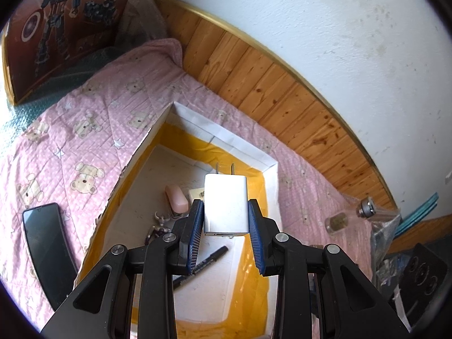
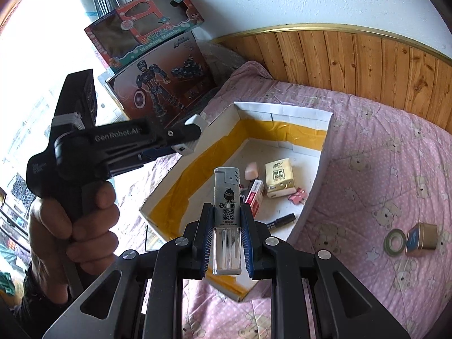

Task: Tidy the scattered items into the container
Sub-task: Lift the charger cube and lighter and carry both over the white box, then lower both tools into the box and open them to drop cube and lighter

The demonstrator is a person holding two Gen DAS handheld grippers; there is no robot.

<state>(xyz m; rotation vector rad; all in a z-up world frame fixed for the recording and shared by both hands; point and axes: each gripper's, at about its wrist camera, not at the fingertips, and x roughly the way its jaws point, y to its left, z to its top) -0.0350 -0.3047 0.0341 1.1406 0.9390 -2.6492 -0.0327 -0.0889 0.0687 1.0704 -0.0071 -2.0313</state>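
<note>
My left gripper is shut on a white plug-in charger, its two prongs pointing away, held above the open white box with yellow-taped walls. My right gripper is shut on a silver lighter with a clear lower end, held over the near side of the same box. Inside the box lie a pink eraser, a black marker, a small toy figure, a tissue pack and a red-and-white packet. The left gripper, held by a hand, shows at the box's left rim.
A black phone lies on the pink bear quilt left of the box. A small glass jar and a metal-capped bottle lie to the right. A tape roll and a small tin lie on the quilt. Toy boxes lean against the wall.
</note>
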